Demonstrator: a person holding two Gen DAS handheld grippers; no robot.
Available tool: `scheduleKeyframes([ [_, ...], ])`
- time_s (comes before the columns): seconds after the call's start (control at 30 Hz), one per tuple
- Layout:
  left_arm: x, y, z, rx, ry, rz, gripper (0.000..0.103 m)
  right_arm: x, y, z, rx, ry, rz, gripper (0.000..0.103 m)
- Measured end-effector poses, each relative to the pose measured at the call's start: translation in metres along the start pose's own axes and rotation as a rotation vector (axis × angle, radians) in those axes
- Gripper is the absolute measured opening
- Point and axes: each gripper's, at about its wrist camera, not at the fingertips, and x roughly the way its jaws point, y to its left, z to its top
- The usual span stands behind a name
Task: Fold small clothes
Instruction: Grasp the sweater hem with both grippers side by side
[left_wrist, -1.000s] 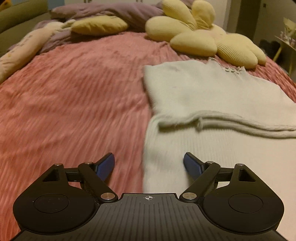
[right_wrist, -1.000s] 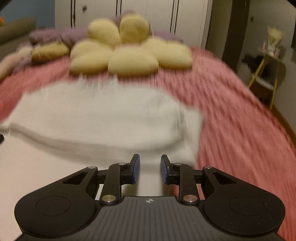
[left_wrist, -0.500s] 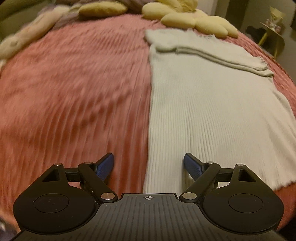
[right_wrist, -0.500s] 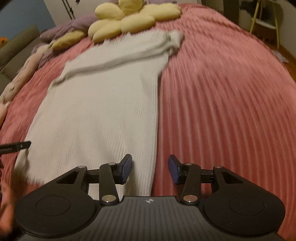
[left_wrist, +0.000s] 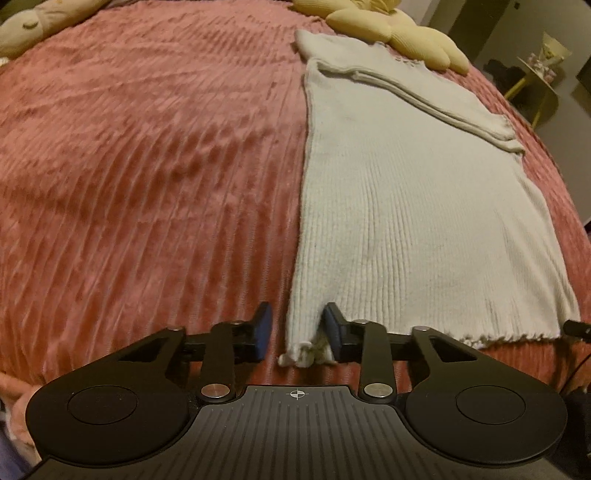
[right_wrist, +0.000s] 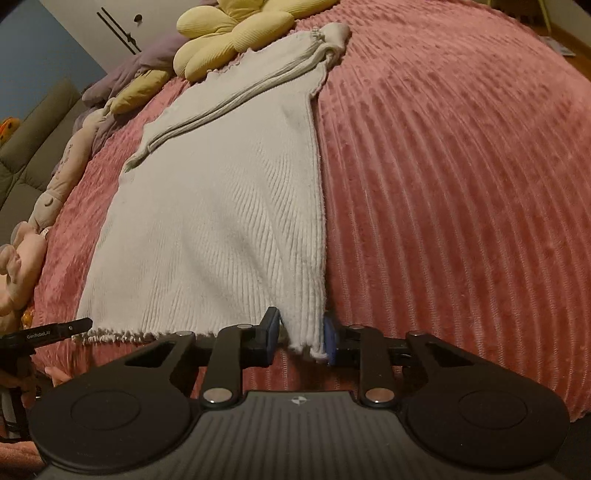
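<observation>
My left tool (left_wrist: 297, 332) is closing, its jaws narrow, with the near left hem corner of the white ribbed sweater (left_wrist: 406, 206) bunched between them; the right pad touches the knit, the left pad stands just clear. My right tool (right_wrist: 301, 334) is closing too, the near right hem corner between its pads and touching both. The sweater lies flat on the pink bedspread (left_wrist: 147, 166), sleeves folded across its far end, near the yellow flower cushion (right_wrist: 236, 33). A second ago both tools hovered farther up the sweater, the left one wide open.
</observation>
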Motion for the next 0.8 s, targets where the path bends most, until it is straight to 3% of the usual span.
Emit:
scheduleKeyframes([
  [0.13,-0.003,-0.006,0.000,0.015,0.010,-0.001,0.025,-0.002,-0.001,-0.002,0.011,-0.002,0.002,0.025],
  [0.3,0.003,-0.015,0.001,0.036,0.022,0.016,0.031,0.000,-0.003,0.002,0.034,-0.003,0.017,0.032],
  [0.53,0.007,-0.025,0.003,0.079,0.031,0.021,0.028,0.008,-0.001,0.001,0.046,0.007,0.033,0.032],
  [0.57,0.007,-0.025,0.003,0.081,0.032,0.018,0.026,0.009,0.000,0.001,0.040,0.008,0.031,0.031],
  [0.63,0.008,-0.025,0.004,0.078,0.035,0.011,0.021,0.009,0.002,0.001,0.022,0.005,0.034,0.017],
  [0.7,0.007,-0.024,0.005,0.074,0.039,-0.006,0.015,0.009,0.003,0.001,0.028,0.011,0.053,0.016],
  [0.8,0.006,-0.023,0.007,0.066,0.040,-0.022,0.013,0.007,0.003,0.001,0.028,0.007,0.066,0.013],
])
